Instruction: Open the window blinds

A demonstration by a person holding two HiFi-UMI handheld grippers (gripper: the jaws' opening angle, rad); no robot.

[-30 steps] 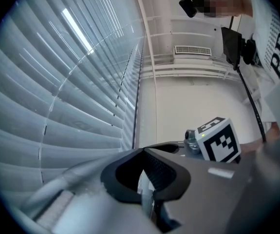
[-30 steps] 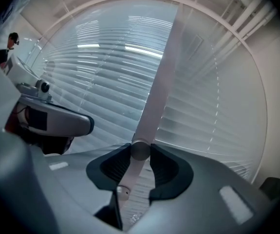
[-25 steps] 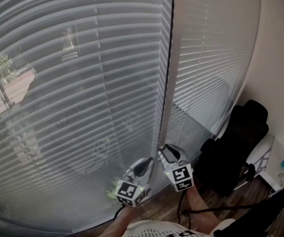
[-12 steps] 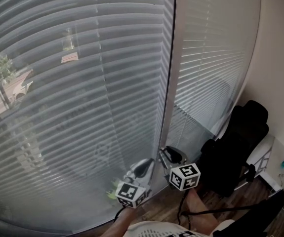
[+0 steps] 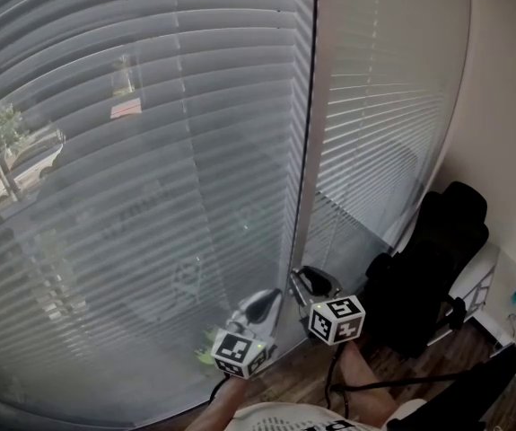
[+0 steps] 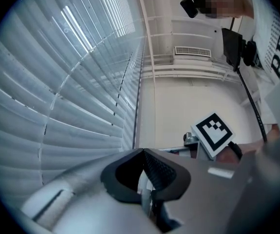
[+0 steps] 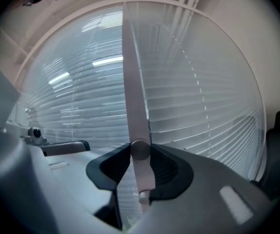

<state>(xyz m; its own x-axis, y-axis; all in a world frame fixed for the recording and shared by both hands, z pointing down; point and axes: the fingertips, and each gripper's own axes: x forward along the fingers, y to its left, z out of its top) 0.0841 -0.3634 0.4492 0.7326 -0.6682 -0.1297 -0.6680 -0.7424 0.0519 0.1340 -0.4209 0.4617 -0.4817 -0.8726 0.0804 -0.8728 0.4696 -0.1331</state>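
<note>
The task's thing, the window blinds (image 5: 132,169), hangs as two panels with the tilt wand (image 7: 132,82) running down between them: one panel lies to the left of the wand, the other (image 5: 374,106) to its right. The right tongs (image 7: 140,152) are pinching the lower end of the wand, which passes straight through the gap with a pad against each side. The left tongs (image 6: 142,152) sit just left of the wand's lower end, tips pressed together. A pale sliver shows behind the tips, but what it is cannot be told. On the panel left of the wand the slats (image 5: 105,241) stand partly tilted, and outdoor shapes show dimly through them. The panel right of the wand looks closed. Step in hand, as judged: rotating the wand about its own axis to tilt the slats open. The next move calls for a firm pinch, roll applied along the wand's axis only with no sideways pull, and a release and re-grip if the wrist runs out of travel.
</note>
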